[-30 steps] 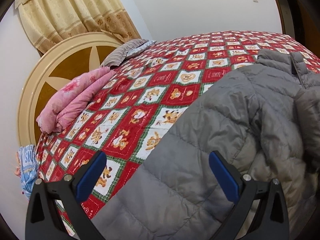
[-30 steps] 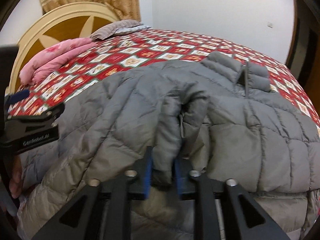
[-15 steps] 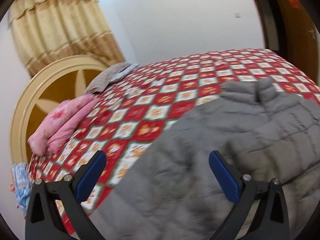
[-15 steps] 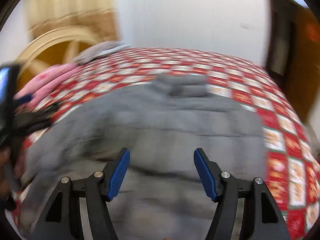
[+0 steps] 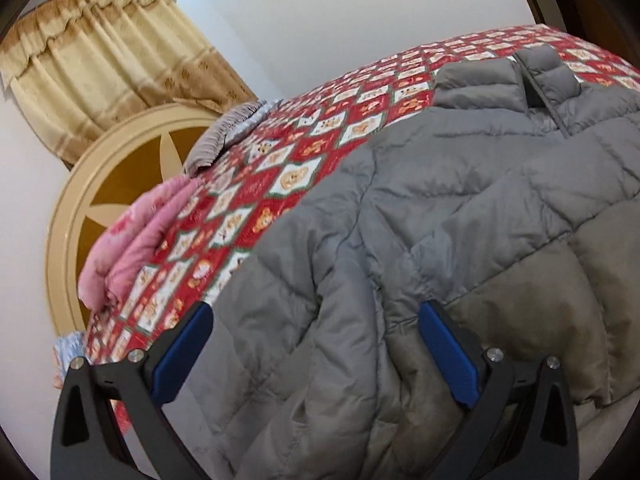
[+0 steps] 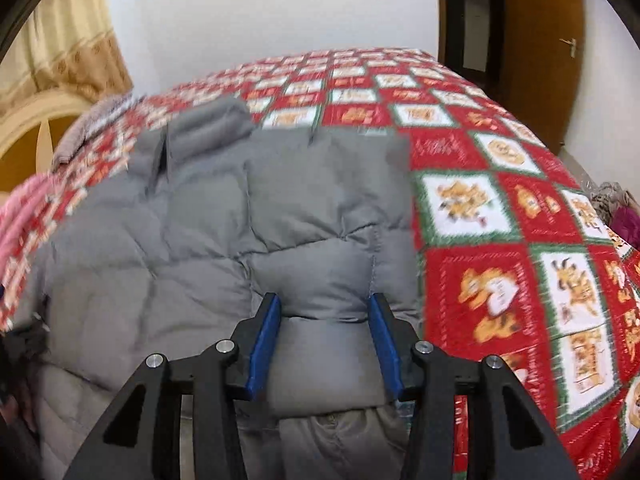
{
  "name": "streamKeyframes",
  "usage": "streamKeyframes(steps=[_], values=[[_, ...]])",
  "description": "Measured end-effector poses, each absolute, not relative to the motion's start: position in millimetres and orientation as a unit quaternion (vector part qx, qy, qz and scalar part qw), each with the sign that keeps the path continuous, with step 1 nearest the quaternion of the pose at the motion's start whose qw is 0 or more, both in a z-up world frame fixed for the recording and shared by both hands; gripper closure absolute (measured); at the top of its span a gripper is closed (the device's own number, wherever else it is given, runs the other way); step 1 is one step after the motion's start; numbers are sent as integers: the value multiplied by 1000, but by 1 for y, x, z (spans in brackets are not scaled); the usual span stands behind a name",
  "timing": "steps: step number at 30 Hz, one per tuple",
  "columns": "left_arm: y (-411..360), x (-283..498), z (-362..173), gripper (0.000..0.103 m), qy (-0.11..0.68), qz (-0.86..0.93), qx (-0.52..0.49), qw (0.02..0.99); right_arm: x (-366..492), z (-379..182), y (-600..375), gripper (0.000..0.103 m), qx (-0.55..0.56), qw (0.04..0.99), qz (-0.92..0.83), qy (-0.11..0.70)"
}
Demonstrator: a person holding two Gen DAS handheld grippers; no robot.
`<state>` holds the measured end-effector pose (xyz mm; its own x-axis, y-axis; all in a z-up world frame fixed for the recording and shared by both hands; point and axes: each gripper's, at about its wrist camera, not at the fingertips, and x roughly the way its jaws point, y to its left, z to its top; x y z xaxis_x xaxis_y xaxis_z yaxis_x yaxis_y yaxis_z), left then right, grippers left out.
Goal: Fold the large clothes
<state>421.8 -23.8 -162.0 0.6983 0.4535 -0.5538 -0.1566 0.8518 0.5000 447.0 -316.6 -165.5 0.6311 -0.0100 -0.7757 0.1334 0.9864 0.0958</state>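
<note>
A large grey puffer jacket lies spread on the bed, collar toward the far side, hem hanging over the near edge. My left gripper is open and empty above the jacket's near left part. In the right wrist view the jacket fills the left half. My right gripper is partly open, its blue pads on either side of a bulge of jacket fabric at the near right edge. I cannot tell whether the pads press the fabric.
The bed has a red patchwork cartoon quilt. A pink folded blanket and a grey pillow lie near the round headboard. Curtains hang behind. A wooden door stands at the right.
My right gripper let go of the jacket fold it held, opened, then moved right and narrowed around the jacket's near right edge. My left gripper stayed open and shifted over the jacket.
</note>
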Motion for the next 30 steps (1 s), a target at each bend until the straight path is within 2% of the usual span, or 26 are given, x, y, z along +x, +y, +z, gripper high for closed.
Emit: streamKeyframes(steps=[6, 8, 10, 11, 13, 14, 22, 30], values=[[-28, 425, -172, 0, 362, 160, 206, 895, 452, -170, -313, 56, 36, 899, -46, 433], [-25, 426, -174, 0, 367, 154, 192, 897, 446, -158, -317, 56, 44, 897, -63, 436], [-23, 426, -175, 0, 370, 148, 178, 900, 432, -133, -310, 56, 56, 910, -59, 406], [-22, 426, -175, 0, 372, 146, 173, 900, 429, -126, -304, 55, 53, 914, -53, 398], [-22, 426, -176, 0, 373, 143, 171, 901, 428, -116, -284, 45, 46, 919, -28, 391], [-22, 426, -176, 0, 373, 143, 170, 901, 428, -117, -276, 42, 49, 919, -17, 392], [-17, 427, -177, 0, 378, 131, 150, 904, 446, -164, -237, 42, 38, 908, -14, 417], [-16, 427, -177, 0, 378, 128, 145, 905, 447, -177, -233, 35, 29, 910, -28, 413]])
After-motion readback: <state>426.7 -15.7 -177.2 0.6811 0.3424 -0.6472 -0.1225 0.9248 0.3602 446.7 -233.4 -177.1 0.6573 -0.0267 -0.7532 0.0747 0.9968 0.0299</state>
